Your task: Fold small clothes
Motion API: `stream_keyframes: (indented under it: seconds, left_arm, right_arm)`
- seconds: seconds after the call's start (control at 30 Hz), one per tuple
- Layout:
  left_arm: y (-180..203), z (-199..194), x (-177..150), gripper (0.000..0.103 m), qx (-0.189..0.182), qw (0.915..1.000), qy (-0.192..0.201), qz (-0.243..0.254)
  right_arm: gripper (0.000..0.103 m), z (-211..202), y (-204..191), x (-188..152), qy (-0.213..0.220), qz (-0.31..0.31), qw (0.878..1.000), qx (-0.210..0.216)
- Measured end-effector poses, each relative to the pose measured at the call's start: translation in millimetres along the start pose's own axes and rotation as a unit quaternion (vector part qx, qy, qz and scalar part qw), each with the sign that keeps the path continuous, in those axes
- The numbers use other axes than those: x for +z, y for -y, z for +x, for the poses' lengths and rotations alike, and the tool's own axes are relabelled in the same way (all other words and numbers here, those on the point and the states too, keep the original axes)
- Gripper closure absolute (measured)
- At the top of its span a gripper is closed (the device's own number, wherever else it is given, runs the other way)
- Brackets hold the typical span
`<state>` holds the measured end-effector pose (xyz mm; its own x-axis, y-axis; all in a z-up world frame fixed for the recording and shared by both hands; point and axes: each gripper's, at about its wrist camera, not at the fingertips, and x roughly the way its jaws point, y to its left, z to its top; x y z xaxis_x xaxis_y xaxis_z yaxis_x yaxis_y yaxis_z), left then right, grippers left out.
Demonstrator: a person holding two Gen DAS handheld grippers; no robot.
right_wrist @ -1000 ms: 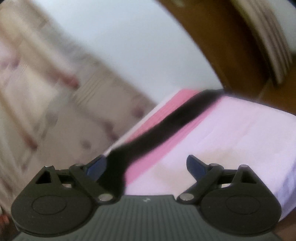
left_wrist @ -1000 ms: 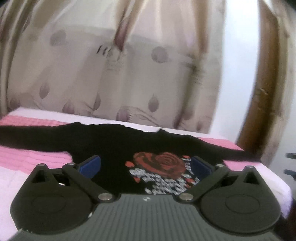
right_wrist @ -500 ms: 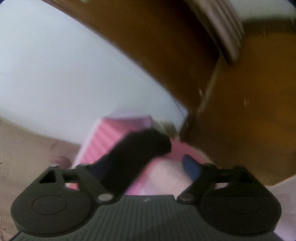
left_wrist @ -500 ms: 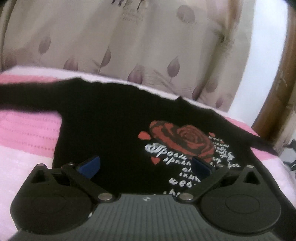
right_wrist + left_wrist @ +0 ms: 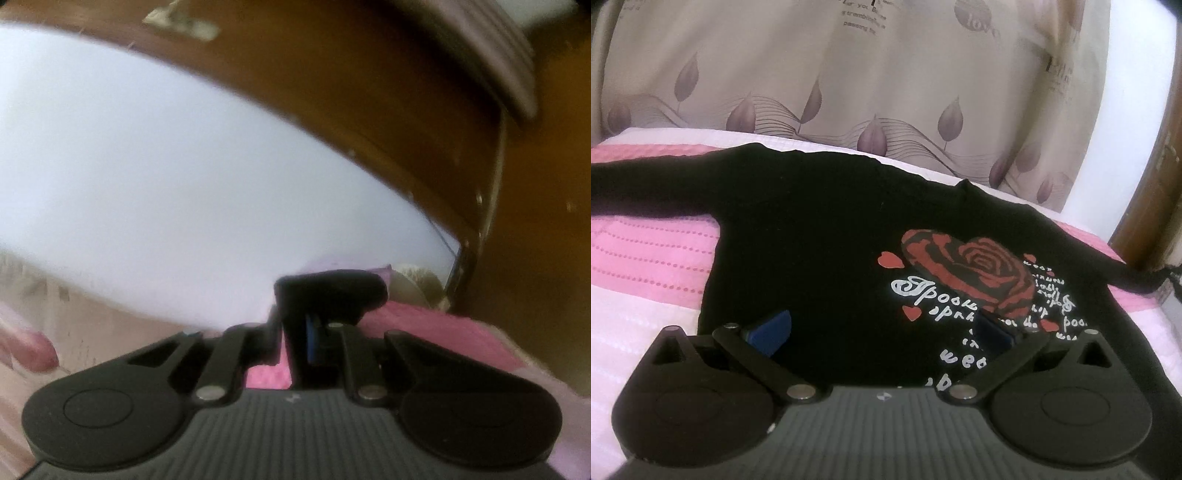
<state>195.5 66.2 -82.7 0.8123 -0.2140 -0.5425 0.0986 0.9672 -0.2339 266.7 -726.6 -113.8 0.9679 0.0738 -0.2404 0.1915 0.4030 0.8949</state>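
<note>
Black long-sleeved knit top with a red rose print point(image 5: 820, 236) lies flat on the pink-and-white bedspread point(image 5: 653, 258). Right gripper point(image 5: 308, 332) pinches its sleeve cuff point(image 5: 328, 291); left gripper point(image 5: 882, 332) hovers wide open above the hem. Sleeve fold starting: next, carry the cuff inward across the chest.

Your left wrist camera is looking down close over the black rose-print sweater point(image 5: 812, 240); your right is facing its sleeve end point(image 5: 328, 291), nearer.
</note>
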Motion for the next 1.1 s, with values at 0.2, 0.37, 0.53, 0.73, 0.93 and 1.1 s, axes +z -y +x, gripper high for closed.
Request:
stream_keyframes:
  seconds: [0.2,0.37,0.53,0.73,0.93,1.1]
  left_arm:
    - [-6.5,-3.2,-0.5,0.0,-0.007,0.9997,0.009,-0.02]
    - [-13.3,-5.7,-0.2,0.0,-0.021,0.9987,0.017,-0.042]
    - [-24.5,-9.2,-1.1,0.0,-0.043,0.9955,0.032,-0.079]
    - [-42.4,-14.4,-3.7,0.0,-0.07,0.986,0.058,-0.14]
    - [-49.3,-19.3,-4.3,0.0,-0.076,0.9804,0.078,-0.164]
    - [-57.8,-22.5,-5.9,0.0,-0.077,0.9746,0.091,-0.19]
  right_arm:
    - [0.09,-10.1,-26.4,-2.5,0.007,-0.019,1.0,-0.013]
    - [0.09,-16.3,-63.2,-14.3,0.021,-0.036,0.999,-0.007]
    - [0.09,-7.2,-124.1,-39.5,0.013,-0.06,0.998,0.023]
    - [0.091,17.4,-216.7,-108.0,-0.034,-0.07,0.991,0.107]
    - [0.091,64.9,-293.0,-230.0,-0.128,-0.051,0.97,0.199]
    - [0.091,100.7,-333.4,-357.3,-0.224,-0.048,0.949,0.218]
